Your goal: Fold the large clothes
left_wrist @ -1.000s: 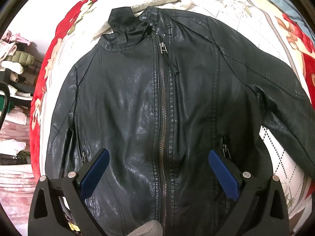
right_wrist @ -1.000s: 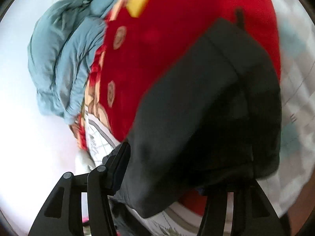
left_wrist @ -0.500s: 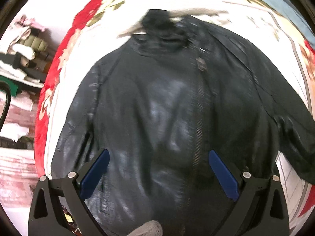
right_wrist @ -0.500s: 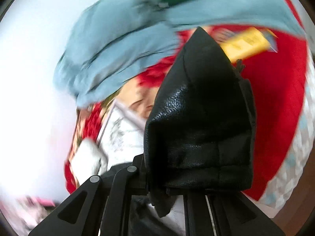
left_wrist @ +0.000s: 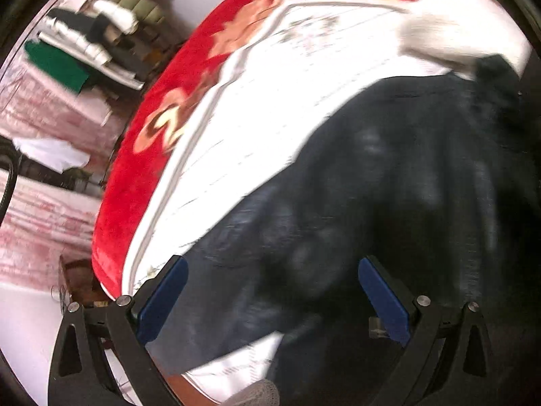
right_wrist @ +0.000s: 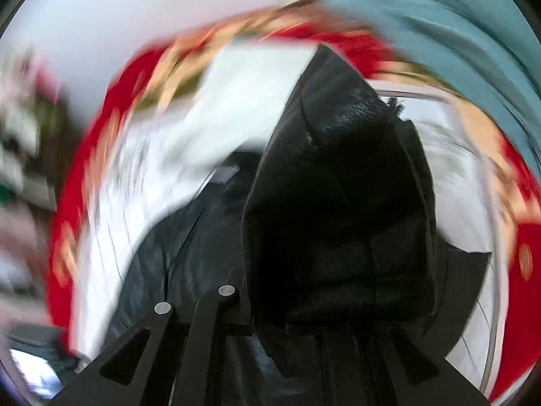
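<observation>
While the left gripper (left_wrist: 272,299) has its jaws spread wide with nothing between the blue pads (left_wrist: 162,299), the black jacket (left_wrist: 389,203) lies just beyond and between them, filling the space ahead and to the right of the jaws. A grey gloved knuckle (left_wrist: 257,394) shows at the bottom edge, nearer than the pads. Past the left jaw, a white quilted blanket (left_wrist: 270,101) with a red floral border (left_wrist: 169,125) carries the jacket. Farther left, well apart from the jaws, stacked folded clothes (left_wrist: 84,44) stand blurred on shelves.

At the right gripper (right_wrist: 304,308), the jaws are pressed together on a sleeve (right_wrist: 341,196) of the jacket, which rises from the pinch point and hides the fingertips. Below and left of the jaws, the jacket body (right_wrist: 175,264) lies flat on the blanket (right_wrist: 236,101). Beyond the sleeve, to the upper right, a blue-grey cloth (right_wrist: 456,27) lies on the red border (right_wrist: 111,108); motion blur smears it.

No brand, label or writing can be read in either view; both are blurred.
</observation>
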{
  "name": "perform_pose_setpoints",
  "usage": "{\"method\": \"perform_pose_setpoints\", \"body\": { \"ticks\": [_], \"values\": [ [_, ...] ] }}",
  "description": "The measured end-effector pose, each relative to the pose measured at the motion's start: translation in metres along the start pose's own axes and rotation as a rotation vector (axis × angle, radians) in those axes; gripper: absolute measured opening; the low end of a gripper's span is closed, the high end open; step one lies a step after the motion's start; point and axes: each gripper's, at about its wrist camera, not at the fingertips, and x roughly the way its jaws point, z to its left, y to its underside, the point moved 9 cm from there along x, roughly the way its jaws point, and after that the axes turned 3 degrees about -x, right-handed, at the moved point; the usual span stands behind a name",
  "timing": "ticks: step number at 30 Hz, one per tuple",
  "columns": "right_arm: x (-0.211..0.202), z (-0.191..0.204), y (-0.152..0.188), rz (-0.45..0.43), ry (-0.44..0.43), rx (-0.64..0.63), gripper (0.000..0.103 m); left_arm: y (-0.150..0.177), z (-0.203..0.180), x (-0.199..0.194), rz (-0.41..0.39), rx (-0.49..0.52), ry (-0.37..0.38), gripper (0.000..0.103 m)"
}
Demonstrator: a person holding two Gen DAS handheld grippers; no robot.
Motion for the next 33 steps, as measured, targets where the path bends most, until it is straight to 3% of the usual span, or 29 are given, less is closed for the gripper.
{"method": "perform_pose_setpoints", "body": {
  "ticks": [3, 5, 8, 10, 12, 14, 15, 17, 19, 21, 22, 24, 25, 27, 29, 31, 33],
  "values": [
    [0.063, 0.076, 0.03, 0.143, 0.033, -0.212, 0.01, 0.004, 0.022, 0.02, 0.022, -0.013, -0.012, 0.103],
    [0.086, 0.099, 0.042, 0.225, 0.02, -0.289, 0.012, 0.008, 0.028, 0.024, 0.04, -0.01, -0.011, 0.103],
    [0.084, 0.112, 0.063, 0.246, -0.049, -0.281, 0.032, 0.009, 0.033, 0.021, 0.049, -0.003, 0.016, 0.103],
    [0.059, 0.102, 0.066, 0.22, -0.119, -0.182, 0.057, 0.005, 0.031, 0.012, 0.045, 0.008, 0.048, 0.103],
    [0.024, 0.073, 0.073, 0.186, -0.157, -0.037, 0.062, -0.003, 0.026, 0.0, 0.03, 0.008, 0.096, 0.103],
    [-0.003, 0.031, 0.079, 0.174, -0.135, 0.112, 0.062, -0.013, 0.017, -0.01, 0.008, 0.014, 0.135, 0.103],
    [-0.02, -0.003, 0.098, 0.17, -0.099, 0.222, 0.063, -0.02, 0.009, -0.014, -0.01, 0.022, 0.15, 0.103],
    [-0.029, -0.053, 0.117, 0.189, -0.032, 0.326, 0.063, -0.028, -0.005, -0.013, -0.03, 0.043, 0.15, 0.103],
    [-0.021, -0.102, 0.161, 0.275, 0.08, 0.371, 0.063, -0.034, -0.019, -0.005, -0.036, 0.056, 0.138, 0.103],
    [-0.003, -0.123, 0.189, 0.355, 0.123, 0.363, 0.062, -0.04, -0.031, 0.007, -0.049, 0.071, 0.109, 0.103],
    [0.007, -0.134, 0.201, 0.39, 0.144, 0.328, 0.054, -0.042, -0.035, 0.013, -0.051, 0.083, 0.09, 0.103],
    [0.02, -0.156, 0.214, 0.363, 0.229, 0.31, 0.045, -0.044, -0.042, 0.022, -0.047, 0.099, 0.066, 0.103],
    [0.02, -0.162, 0.217, 0.339, 0.227, 0.354, 0.044, -0.045, -0.043, 0.025, -0.043, 0.098, 0.065, 0.103],
    [0.015, -0.187, 0.231, 0.262, 0.184, 0.57, 0.04, -0.046, -0.044, 0.026, -0.047, 0.093, 0.061, 0.103],
    [0.008, -0.205, 0.253, 0.204, 0.194, 0.726, 0.037, -0.046, -0.047, 0.026, -0.047, 0.094, 0.057, 0.103],
    [0.005, -0.209, 0.272, 0.175, 0.174, 0.809, 0.037, -0.043, -0.051, 0.029, -0.035, 0.089, 0.056, 0.103],
    [0.002, -0.204, 0.287, 0.209, 0.17, 0.792, 0.04, -0.042, -0.057, 0.036, -0.029, 0.095, 0.047, 0.103]
  ]
}}
